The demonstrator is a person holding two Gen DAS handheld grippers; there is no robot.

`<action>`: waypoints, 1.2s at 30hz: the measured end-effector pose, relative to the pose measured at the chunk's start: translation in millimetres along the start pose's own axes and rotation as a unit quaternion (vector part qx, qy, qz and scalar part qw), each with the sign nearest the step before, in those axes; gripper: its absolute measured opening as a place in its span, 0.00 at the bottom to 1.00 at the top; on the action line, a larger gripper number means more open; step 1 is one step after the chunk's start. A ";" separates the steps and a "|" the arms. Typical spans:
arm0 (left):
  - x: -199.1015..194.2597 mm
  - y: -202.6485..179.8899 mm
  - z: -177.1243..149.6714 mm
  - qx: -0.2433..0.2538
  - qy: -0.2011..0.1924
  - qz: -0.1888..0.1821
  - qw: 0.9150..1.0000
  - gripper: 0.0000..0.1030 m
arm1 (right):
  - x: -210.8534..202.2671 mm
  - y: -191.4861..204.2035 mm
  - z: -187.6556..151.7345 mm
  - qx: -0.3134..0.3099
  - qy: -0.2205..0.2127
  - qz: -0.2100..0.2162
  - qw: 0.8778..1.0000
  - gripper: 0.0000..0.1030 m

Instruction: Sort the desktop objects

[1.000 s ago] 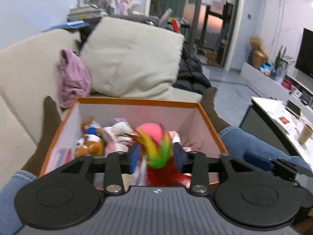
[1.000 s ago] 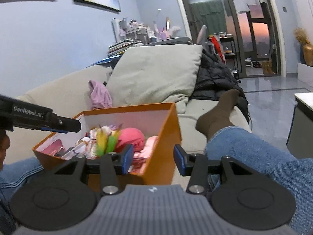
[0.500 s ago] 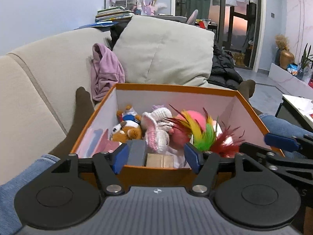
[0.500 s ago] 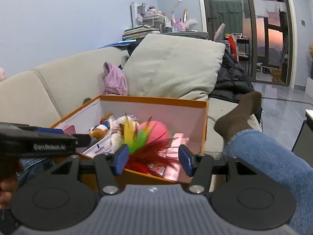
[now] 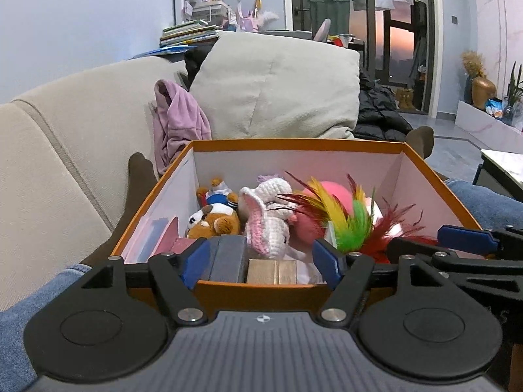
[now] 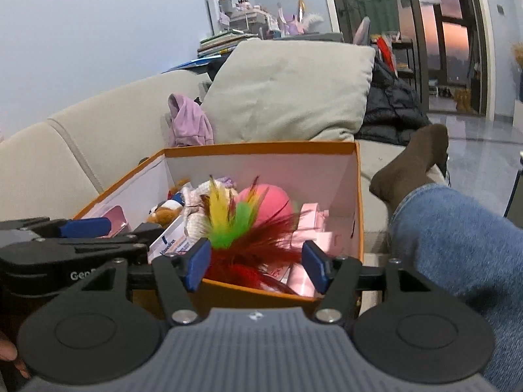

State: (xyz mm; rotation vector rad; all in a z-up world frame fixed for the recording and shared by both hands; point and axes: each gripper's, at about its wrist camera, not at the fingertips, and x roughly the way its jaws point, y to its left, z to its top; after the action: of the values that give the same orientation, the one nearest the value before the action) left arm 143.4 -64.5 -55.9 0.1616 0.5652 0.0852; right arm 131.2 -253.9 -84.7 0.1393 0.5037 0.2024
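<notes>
An orange box (image 5: 294,144) with white inner walls rests on the sofa between a person's legs. In it lie a feather toy (image 5: 347,219) with yellow, green and red plumes, a pink ball (image 5: 330,193), a crocheted pink-and-white bunny (image 5: 266,225), a brown plush dog (image 5: 216,223), a grey block (image 5: 228,258) and a wooden block (image 5: 271,271). My left gripper (image 5: 261,263) hovers at the box's near rim, jaws opening, gripping nothing. My right gripper (image 6: 256,268) is at the box's near right corner, jaws opening. The red feathers (image 6: 258,251) lie between its pads, unpressed.
A beige sofa (image 5: 81,137) carries a large cushion (image 5: 278,91), a purple garment (image 5: 178,124) and a black jacket (image 5: 379,114). Jeans legs with brown socks (image 6: 415,163) flank the box. A pale table edge (image 5: 503,163) stands at the right.
The feather toy left the left gripper's jaws and now lies in the box. The left gripper opened wide and sank toward the near rim. The right gripper moved left to the box and widened.
</notes>
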 end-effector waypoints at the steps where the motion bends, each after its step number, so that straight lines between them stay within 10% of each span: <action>1: 0.7 0.3 -0.4 0.000 -0.002 0.000 1.000 0.79 | 0.1 0.9 -1.3 -0.001 -0.004 -0.002 1.000 0.62; 36: 1.9 2.1 -4.5 -0.003 -0.010 0.002 1.000 0.82 | 0.1 2.4 -7.0 -0.009 -0.026 -0.006 1.000 0.62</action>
State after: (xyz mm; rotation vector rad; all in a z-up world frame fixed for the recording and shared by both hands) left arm 142.5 -61.6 -60.3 0.1570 0.5445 0.0898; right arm 127.4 -251.0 -90.4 0.1243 0.4502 0.1907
